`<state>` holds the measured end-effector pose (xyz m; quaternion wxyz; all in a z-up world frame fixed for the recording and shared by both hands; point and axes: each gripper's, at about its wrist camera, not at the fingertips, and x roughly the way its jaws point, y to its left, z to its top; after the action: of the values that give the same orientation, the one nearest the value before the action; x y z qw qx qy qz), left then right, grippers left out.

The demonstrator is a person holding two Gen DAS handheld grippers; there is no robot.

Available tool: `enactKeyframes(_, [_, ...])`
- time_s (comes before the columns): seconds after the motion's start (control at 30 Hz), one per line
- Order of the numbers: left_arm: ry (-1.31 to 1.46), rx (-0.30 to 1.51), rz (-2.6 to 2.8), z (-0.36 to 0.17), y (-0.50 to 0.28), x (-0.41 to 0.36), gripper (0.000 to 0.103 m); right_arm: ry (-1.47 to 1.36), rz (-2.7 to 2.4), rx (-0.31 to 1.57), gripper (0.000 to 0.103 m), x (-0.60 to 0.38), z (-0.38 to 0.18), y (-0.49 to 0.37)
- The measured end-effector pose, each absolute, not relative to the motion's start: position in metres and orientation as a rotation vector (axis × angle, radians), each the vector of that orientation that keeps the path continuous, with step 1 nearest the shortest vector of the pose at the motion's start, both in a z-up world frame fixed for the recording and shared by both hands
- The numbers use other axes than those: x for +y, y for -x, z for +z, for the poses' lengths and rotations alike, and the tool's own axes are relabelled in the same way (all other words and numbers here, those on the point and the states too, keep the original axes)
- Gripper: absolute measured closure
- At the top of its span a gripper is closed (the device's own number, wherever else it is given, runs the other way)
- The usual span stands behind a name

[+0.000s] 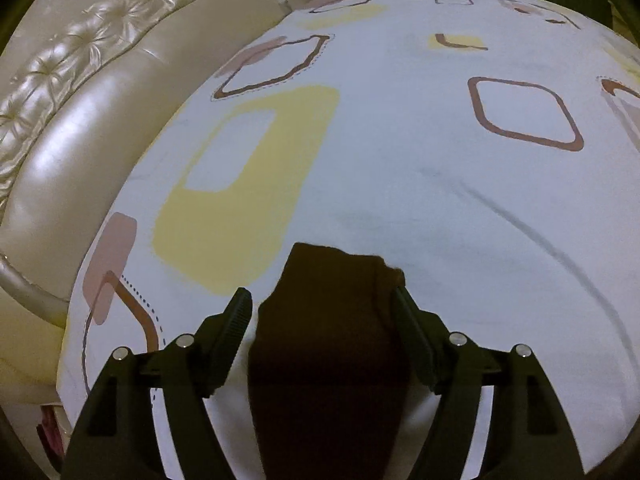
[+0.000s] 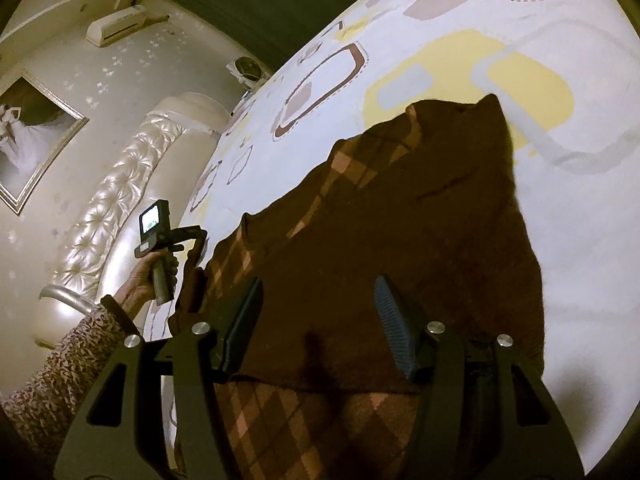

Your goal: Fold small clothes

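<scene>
A dark brown garment (image 2: 420, 220) with a pink check pattern lies spread on the patterned bedsheet (image 2: 580, 300), one part folded over itself. My right gripper (image 2: 318, 282) hovers open just over its near part, with the fingers apart and pressing on nothing. In the left wrist view, a narrow brown end of the garment (image 1: 328, 340) lies between the fingers of my left gripper (image 1: 321, 294). The jaws stand open: the right finger (image 1: 412, 320) is at the cloth's edge and the left finger is clear of it. A hand (image 2: 140, 280) holds the left gripper at the garment's left edge.
A white sheet (image 1: 440, 180) with yellow and brown squares covers the bed. A padded cream headboard (image 1: 80, 100) curves along the left. A patterned sleeve (image 2: 72, 368) reaches in from the lower left. A framed picture (image 2: 28, 136) and an air conditioner (image 2: 118, 24) are on the wall.
</scene>
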<state>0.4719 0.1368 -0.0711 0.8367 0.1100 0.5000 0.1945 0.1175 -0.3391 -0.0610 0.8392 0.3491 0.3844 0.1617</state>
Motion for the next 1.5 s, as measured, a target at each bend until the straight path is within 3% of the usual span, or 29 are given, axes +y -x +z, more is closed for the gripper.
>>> enactKeyframes(0.03, [-0.246,1.064,0.419,-0.074,-0.472,0.136,0.051,-0.741,0.343,0.812,0.045,-0.339,-0.062,-0.117])
enactKeyframes(0.1, [-0.239,1.084,0.413,-0.077,-0.473,0.133,0.102,-0.742,0.343,0.811,0.045,-0.338,-0.063,-0.117])
enactKeyframes(0.27, [-0.216,1.07,0.419,-0.069,-0.47,0.129,0.102,-0.753,0.346,0.81,0.045,-0.339,-0.065,-0.117])
enactKeyframes(0.57, [-0.134,0.942,0.226,0.007,-0.437,0.109,0.102,-0.791,0.346,0.795,0.045,-0.346,-0.062,-0.113])
enactKeyframes(1.17, [-0.134,0.838,-0.299,0.099,-0.323,-0.078,0.102,-0.831,0.331,0.75,0.045,-0.364,-0.032,-0.078])
enactKeyframes(1.5, [-0.17,0.883,-0.517,0.064,-0.256,-0.185,0.102,-0.857,0.307,0.733,0.045,-0.381,-0.023,-0.059])
